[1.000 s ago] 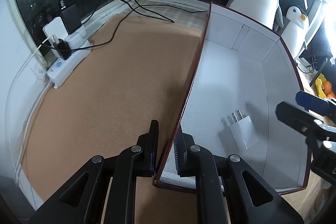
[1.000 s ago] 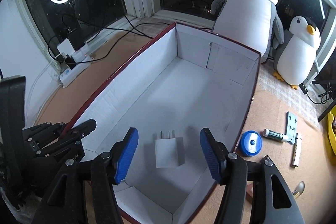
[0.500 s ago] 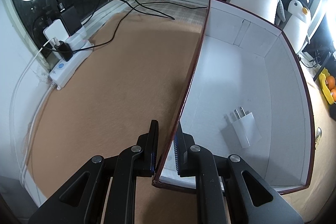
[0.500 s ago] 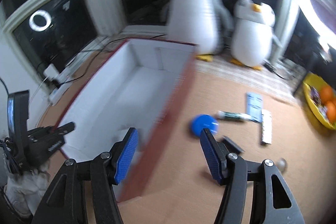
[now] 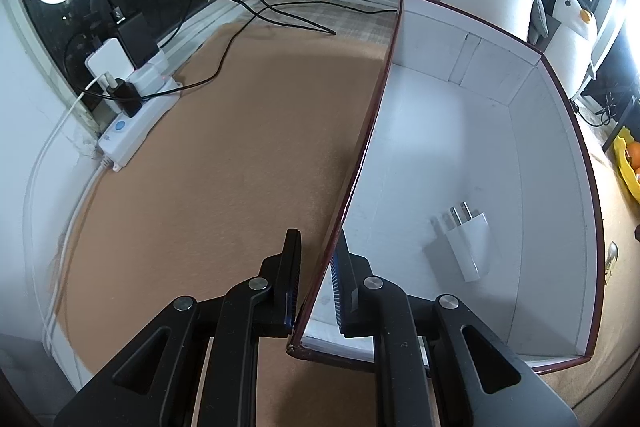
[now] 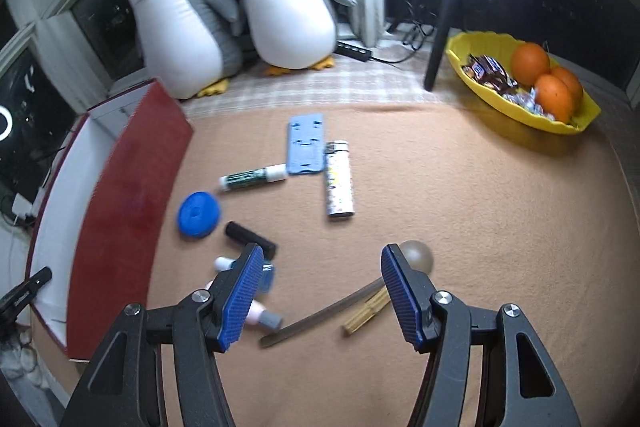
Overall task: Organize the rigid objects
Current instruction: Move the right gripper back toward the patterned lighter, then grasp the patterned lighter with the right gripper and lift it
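Note:
My left gripper (image 5: 318, 287) is shut on the near left wall of the dark red box (image 5: 362, 163), one finger outside and one inside. A white plug adapter (image 5: 466, 245) lies on the box's white floor. My right gripper (image 6: 320, 297) stands open above the tan mat, right of the box (image 6: 132, 203). Beyond its fingers lie a metal spoon (image 6: 348, 301) beside wooden sticks (image 6: 366, 311), a black cylinder (image 6: 250, 239), a blue round lid (image 6: 199, 214), a green marker (image 6: 252, 178), a pale blue flat holder (image 6: 305, 143), a white patterned tube (image 6: 339, 183) and small bottles (image 6: 258, 313).
Two plush penguins (image 6: 288, 7) stand at the back against the window. A yellow bowl (image 6: 520, 107) with oranges and sweets sits at the back right. A black stand pole (image 6: 440, 35) rises next to it. A white power strip (image 5: 132, 123) with cables lies left of the box.
My right gripper has swung from over the box and the adapter to the right, over the loose objects on the mat. The left gripper kept its hold on the box wall.

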The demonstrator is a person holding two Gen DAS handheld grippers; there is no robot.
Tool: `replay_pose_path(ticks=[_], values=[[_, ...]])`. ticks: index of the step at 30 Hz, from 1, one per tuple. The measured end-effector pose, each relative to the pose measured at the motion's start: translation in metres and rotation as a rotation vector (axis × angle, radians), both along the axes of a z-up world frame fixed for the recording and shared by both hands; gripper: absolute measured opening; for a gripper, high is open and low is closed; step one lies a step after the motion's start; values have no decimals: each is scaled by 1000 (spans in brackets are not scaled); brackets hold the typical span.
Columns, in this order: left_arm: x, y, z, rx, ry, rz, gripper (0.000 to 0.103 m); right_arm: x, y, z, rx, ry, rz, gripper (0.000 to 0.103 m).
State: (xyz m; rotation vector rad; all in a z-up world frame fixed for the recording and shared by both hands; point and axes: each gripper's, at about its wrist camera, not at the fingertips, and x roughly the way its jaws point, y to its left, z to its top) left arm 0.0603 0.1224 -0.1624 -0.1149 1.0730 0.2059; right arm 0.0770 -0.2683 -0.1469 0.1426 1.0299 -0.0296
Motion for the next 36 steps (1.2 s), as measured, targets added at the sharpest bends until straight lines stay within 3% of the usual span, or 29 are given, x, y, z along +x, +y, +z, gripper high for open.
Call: replay_pose_path(ticks=[16, 23, 31, 36], values=[[6, -3, -2, 31, 37, 15, 15, 76, -18, -57, -17, 105, 30, 57], [7, -5, -3, 39, 43, 25, 15, 95, -19, -70, -44, 129, 44, 49], [6, -4, -3, 39, 43, 27, 16, 107, -13, -77, -85, 148, 78, 21], [5, -2, -3, 30, 38, 25, 16, 101, -14, -74, -89, 145, 84, 21]])
